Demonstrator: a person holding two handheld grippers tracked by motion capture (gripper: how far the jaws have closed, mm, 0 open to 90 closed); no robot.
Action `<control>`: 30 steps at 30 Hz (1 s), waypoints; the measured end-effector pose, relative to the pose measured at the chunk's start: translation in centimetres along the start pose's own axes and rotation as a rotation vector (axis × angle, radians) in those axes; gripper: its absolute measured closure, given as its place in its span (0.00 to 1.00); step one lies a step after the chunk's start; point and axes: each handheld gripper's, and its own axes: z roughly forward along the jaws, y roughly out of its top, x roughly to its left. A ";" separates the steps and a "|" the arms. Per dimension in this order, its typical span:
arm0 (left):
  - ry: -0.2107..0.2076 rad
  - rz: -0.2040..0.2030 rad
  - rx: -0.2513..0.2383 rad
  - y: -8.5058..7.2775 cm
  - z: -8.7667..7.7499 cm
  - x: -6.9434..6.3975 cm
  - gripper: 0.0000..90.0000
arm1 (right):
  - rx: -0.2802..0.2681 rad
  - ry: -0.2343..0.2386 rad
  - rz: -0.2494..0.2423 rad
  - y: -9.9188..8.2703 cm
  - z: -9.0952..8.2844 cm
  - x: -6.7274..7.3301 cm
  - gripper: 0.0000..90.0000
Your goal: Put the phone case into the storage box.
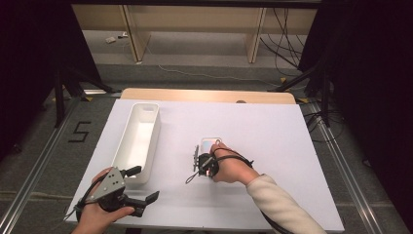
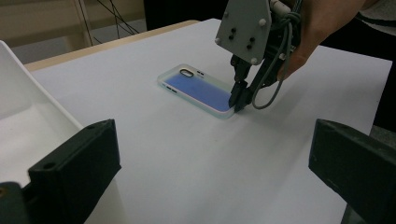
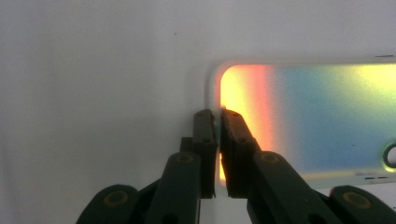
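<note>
In the high view my left tool (image 1: 146, 187) sits nearest me at about 7 o'clock on the counter (image 1: 272, 126), its jaws spread wide with nothing between them, just beside the near end of the long white bin (image 1: 139, 139). Further in, near the centre, my right tool (image 1: 197, 163) points down at the phone case (image 1: 210, 145), which lies flat on the counter, well apart from the bin at its 3 o'clock. In my right tool view the jaws are pressed nearly together, pinching the case's near short edge: one jaw lies outside the rim, the other on the iridescent panel. The left tool view shows that tool (image 2: 239, 100) clamped on the case's (image 2: 198, 86) end away from the camera cutout.
</note>
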 end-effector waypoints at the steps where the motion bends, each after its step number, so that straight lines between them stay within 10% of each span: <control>1: 0.000 -0.002 0.000 0.0 0.0 0.0 0.01 | -0.002 0.001 0.000 0.0 0.0 0.0 0.96; 19: 0.002 0.002 0.001 0.0 0.0 0.0 0.02 | 0.022 0.005 0.046 0.0 -0.2 0.4 0.97; 30: 0.002 0.004 0.002 0.0 0.0 0.0 0.02 | -0.016 -0.014 -0.007 -0.2 0.0 0.3 0.97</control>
